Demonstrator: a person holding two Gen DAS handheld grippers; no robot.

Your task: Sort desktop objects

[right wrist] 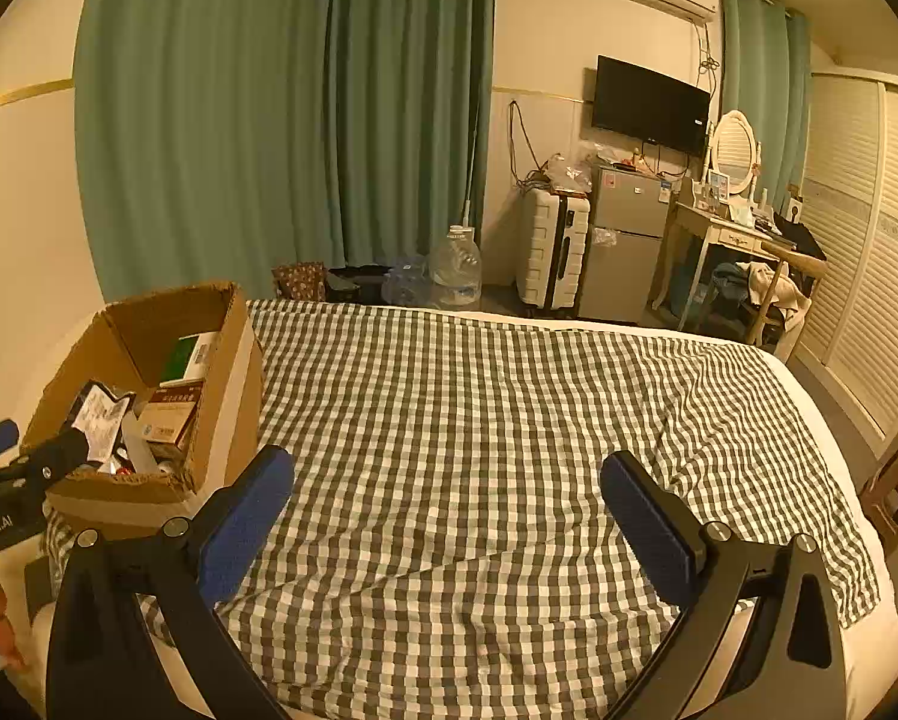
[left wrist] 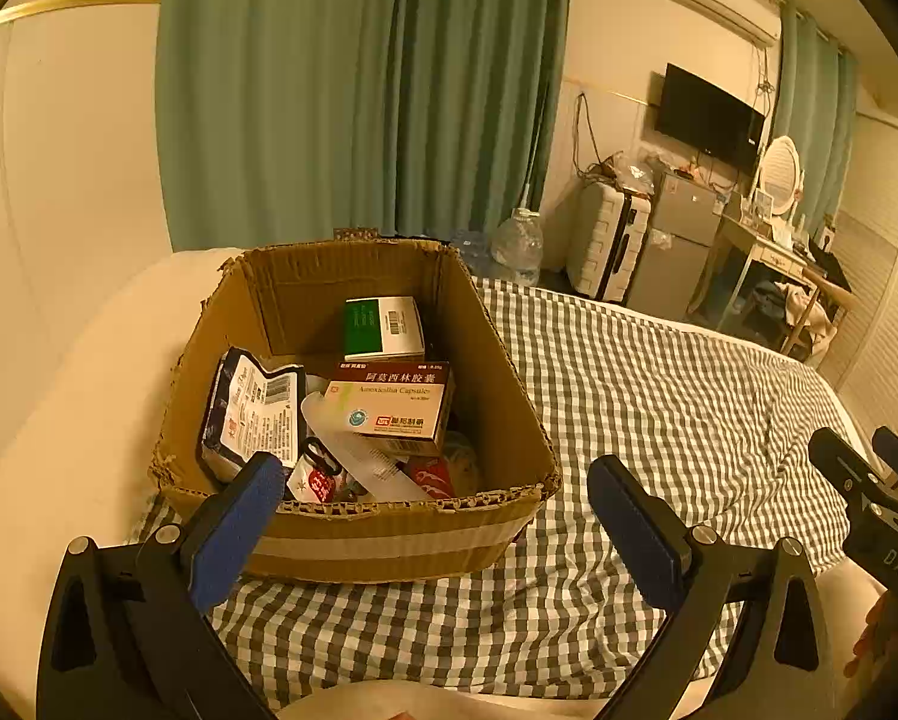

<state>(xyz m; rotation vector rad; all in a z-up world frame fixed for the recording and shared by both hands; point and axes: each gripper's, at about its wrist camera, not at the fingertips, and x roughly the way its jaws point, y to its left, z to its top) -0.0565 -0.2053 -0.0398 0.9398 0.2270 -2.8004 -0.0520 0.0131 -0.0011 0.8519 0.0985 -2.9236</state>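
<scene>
Checked bedspread (right wrist: 479,420) lies bare under my wide-open right gripper (right wrist: 449,516), while the box (left wrist: 509,408) of packets sits just ahead of my equally open, empty left gripper (left wrist: 437,516), the nearer one.

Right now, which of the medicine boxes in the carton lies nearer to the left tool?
The red-and-white amoxicillin box, lying in front of the green-and-white box, which sits against the carton's far wall.

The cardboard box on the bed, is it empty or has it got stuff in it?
It has things in it. The cardboard box is open-topped and holds a medicine carton, a green and white box and a dark pouch.
</scene>
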